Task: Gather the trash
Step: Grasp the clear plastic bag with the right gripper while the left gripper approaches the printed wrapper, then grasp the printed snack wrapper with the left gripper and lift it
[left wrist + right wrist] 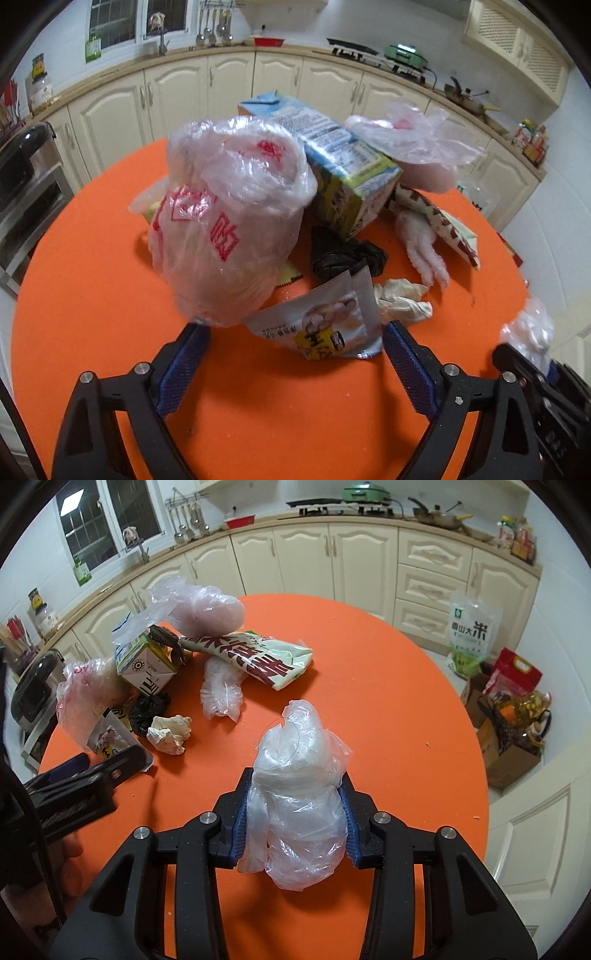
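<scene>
standing upright, clear bag point(299, 797)

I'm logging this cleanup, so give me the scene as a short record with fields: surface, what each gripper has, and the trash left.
surface: round orange table
right gripper: shut on a crumpled clear plastic bag
left gripper: open, fingers either side of a snack wrapper, not gripping it
pile: red-printed plastic bag, milk carton, black bag, crumpled paper
</scene>
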`<action>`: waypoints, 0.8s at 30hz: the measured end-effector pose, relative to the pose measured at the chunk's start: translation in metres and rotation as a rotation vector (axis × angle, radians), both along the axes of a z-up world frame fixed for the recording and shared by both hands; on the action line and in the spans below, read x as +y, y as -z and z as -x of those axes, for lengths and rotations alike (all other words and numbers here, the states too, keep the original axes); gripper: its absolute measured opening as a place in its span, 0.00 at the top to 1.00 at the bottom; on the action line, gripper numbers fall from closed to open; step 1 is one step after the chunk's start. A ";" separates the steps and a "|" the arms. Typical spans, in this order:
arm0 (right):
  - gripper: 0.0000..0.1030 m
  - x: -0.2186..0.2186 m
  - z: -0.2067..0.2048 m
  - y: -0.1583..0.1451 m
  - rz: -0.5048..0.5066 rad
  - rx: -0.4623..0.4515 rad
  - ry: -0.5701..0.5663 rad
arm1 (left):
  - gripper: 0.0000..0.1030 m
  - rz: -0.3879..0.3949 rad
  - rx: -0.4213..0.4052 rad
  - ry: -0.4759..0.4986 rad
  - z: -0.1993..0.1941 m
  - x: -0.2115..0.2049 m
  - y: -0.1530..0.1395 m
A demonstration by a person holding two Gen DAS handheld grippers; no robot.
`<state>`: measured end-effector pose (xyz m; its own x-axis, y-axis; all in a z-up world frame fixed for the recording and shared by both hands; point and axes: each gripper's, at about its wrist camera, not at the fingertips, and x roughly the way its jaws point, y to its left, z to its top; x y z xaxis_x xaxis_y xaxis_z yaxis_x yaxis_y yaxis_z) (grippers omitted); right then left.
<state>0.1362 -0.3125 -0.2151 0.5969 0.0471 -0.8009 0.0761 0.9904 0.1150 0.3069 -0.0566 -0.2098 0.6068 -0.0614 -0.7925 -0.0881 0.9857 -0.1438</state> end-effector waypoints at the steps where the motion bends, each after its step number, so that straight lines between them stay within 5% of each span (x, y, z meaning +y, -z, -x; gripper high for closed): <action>1: 0.62 0.000 0.000 0.000 -0.001 0.000 0.001 | 0.28 0.020 -0.006 0.010 0.000 0.001 0.000; 2: 0.62 -0.001 0.001 0.000 -0.004 -0.001 0.001 | 0.30 0.019 -0.010 0.008 0.001 0.003 -0.001; 4: 0.62 -0.002 0.004 0.000 -0.009 -0.003 0.002 | 0.58 0.040 -0.018 0.021 0.002 0.006 -0.002; 11: 0.62 0.002 0.015 -0.002 -0.025 -0.012 0.008 | 0.88 0.094 -0.018 0.068 0.023 0.017 -0.002; 24: 0.62 0.005 0.051 -0.019 -0.059 -0.051 0.017 | 0.89 0.072 -0.092 0.130 0.084 0.016 -0.033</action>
